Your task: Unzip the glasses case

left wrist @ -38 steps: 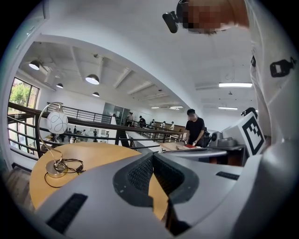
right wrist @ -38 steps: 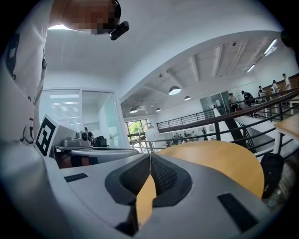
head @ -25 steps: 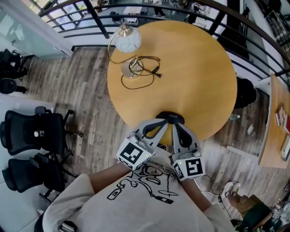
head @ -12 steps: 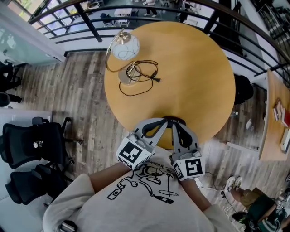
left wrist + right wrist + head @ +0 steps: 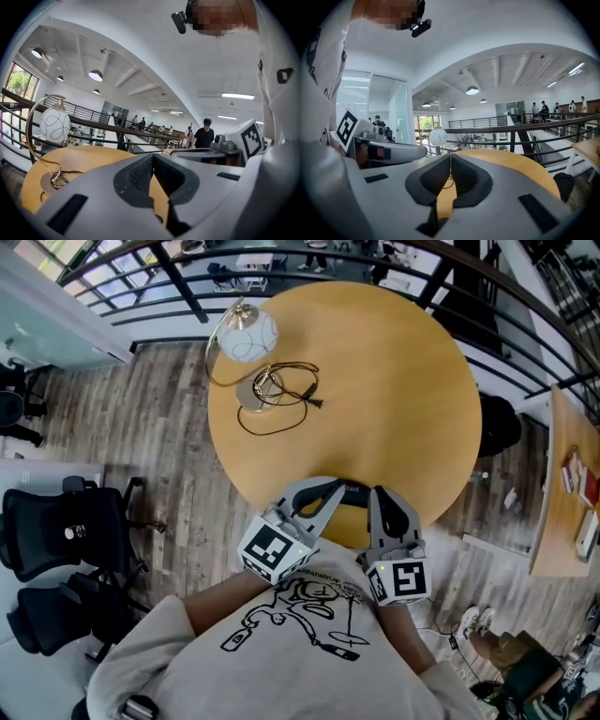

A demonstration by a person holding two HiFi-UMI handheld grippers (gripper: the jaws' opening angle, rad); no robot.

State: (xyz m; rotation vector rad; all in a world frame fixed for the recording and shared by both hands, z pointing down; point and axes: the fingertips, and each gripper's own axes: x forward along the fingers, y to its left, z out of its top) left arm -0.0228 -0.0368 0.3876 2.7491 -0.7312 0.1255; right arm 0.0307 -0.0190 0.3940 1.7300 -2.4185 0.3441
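Head view looks steeply down; gripper views levelly share the lamp [image 5: 248, 334].

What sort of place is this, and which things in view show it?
Probably an open-plan office or study mezzanine: a black metal railing curves behind a round wooden table bearing a globe lamp, and black swivel chairs stand on the wood floor.

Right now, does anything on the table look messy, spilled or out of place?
Only the lamp cord, lying in a loose tangle by the lamp base near the table's far left edge. The glasses case sits at the near rim. Nothing looks spilled or damaged.
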